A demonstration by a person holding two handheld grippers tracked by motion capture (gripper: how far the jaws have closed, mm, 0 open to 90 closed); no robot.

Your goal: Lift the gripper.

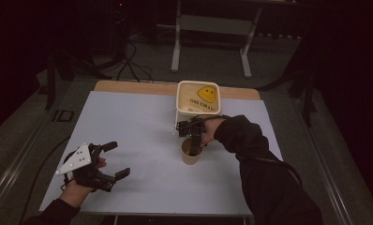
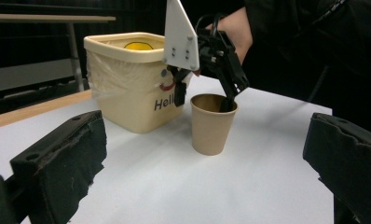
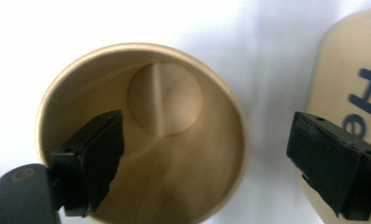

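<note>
A brown paper cup (image 1: 191, 153) stands upright and empty near the middle of the white table cover. My right gripper (image 1: 194, 138) points down over it, open. In the right gripper view the cup (image 3: 174, 140) is seen from above; one finger (image 3: 92, 161) is inside it, and the other finger (image 3: 328, 163) is outside the rim, so the right gripper (image 3: 207, 140) straddles the wall without pressing it. My left gripper (image 1: 118, 160) rests open at the front left, holding nothing. The left gripper view faces the cup (image 2: 213, 125) between its wide jaws.
A cream plastic bin (image 1: 198, 98) with a yellow smiley inside and a "Hello" print (image 2: 127, 88) stands just behind the cup, close to the right gripper's outer finger. The white cover (image 1: 138, 126) ends at a wooden table edge at the back. Desk legs and cables lie beyond.
</note>
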